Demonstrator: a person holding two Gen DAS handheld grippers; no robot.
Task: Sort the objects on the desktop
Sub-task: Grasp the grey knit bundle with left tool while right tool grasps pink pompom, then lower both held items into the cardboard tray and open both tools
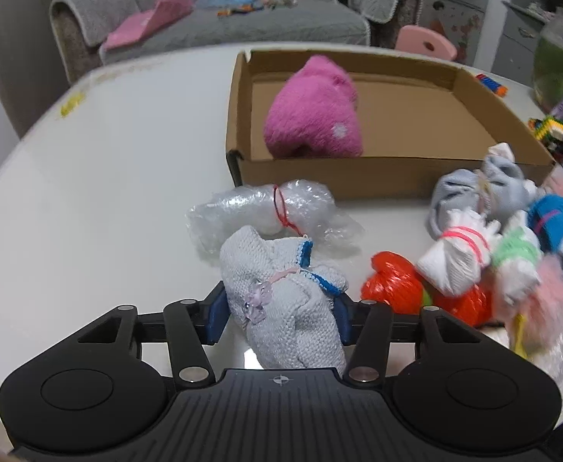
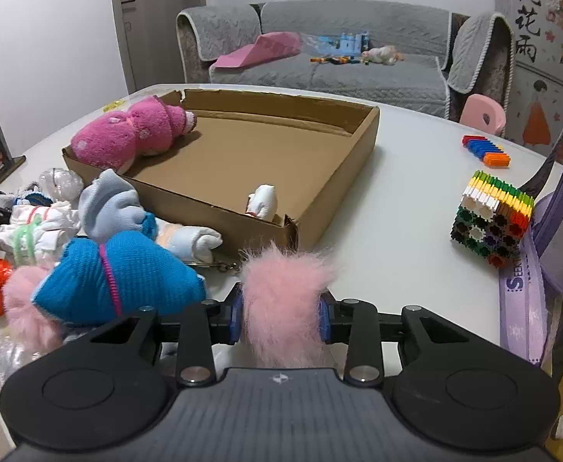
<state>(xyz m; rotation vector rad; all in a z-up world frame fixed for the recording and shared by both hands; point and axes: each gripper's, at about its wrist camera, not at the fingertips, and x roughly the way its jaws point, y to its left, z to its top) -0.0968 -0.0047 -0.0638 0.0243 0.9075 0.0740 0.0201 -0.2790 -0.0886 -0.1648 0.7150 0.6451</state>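
Observation:
My left gripper (image 1: 279,317) is shut on a grey knitted bundle (image 1: 281,288) tied with a pink string; both blue pads press its sides. Just beyond it lies a bubble-wrap bundle (image 1: 266,211). My right gripper (image 2: 280,317) is shut on a pink fluffy ball (image 2: 281,281). To its left is a pile with a blue knitted bundle (image 2: 127,273), a pale blue sock bundle (image 2: 112,204) and a red plastic bundle (image 1: 393,285). The open cardboard box (image 2: 189,208) holds a magenta plush (image 2: 127,134) and a small white bundle (image 2: 263,201).
On the white table (image 1: 108,192), a cube of coloured blocks (image 2: 491,219) and a row of orange and blue blocks (image 2: 487,150) lie right of the box. A purple ribbon and bag (image 2: 523,288) hang at the right edge. A grey sofa (image 2: 339,69) stands behind.

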